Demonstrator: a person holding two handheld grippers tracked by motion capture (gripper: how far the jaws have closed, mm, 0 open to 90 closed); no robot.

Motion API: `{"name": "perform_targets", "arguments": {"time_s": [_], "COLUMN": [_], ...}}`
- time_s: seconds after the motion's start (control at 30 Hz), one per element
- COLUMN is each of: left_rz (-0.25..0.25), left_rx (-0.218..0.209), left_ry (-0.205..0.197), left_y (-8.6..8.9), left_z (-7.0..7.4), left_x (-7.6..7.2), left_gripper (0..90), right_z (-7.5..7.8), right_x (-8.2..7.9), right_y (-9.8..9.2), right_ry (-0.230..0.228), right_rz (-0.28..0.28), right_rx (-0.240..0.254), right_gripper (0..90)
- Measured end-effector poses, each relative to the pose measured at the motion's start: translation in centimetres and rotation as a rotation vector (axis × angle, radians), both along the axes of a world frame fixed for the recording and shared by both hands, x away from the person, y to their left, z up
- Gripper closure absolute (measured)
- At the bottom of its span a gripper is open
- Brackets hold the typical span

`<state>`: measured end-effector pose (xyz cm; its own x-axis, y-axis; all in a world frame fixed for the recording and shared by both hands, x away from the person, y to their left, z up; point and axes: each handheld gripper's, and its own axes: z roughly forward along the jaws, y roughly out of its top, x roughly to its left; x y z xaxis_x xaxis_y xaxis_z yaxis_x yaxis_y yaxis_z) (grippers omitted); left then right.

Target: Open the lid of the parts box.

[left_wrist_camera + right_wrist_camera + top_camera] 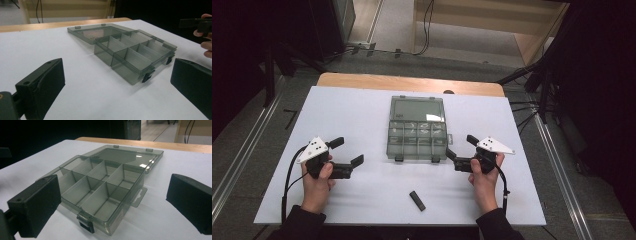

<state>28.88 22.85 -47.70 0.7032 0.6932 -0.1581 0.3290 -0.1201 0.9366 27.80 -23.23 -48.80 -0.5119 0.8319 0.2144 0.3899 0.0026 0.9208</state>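
Smoky transparent plastic compartment box (pixel 418 134) lies open, cells empty; small black block (pixel 417 200) unplaced; my left gripper (pixel 348 153), right gripper (pixel 460 147) spread, holding nothing.

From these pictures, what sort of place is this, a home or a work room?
Probably a lab or recording room, not a home. A white table carries little besides an open compartment box and a small black block. Cables run over the floor, and dark stands surround the table.

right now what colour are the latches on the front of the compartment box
Black, on a smoky grey see-through compartment box; one latch shows best in the right gripper view.
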Motion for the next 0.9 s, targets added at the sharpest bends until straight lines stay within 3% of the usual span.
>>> {"name": "perform_targets", "arguments": {"time_s": [0.77,0.9], "left_rz": [0.046,0.063], "left_rx": [0.032,0.016], "left_ry": [-0.034,-0.032], "left_y": [4.3,5.0], "left_z": [-0.3,-0.3], "left_x": [-3.8,-4.0], "left_gripper": [0.0,0.0], "right_z": [0.4,0.4], "right_x": [-2.7,-3.2], "right_y": [0.0,0.1], "right_ry": [-0.004,-0.008], "right_rz": [0.034,0.045], "right_rx": [-0.032,-0.041], "right_gripper": [0.0,0.0]}}
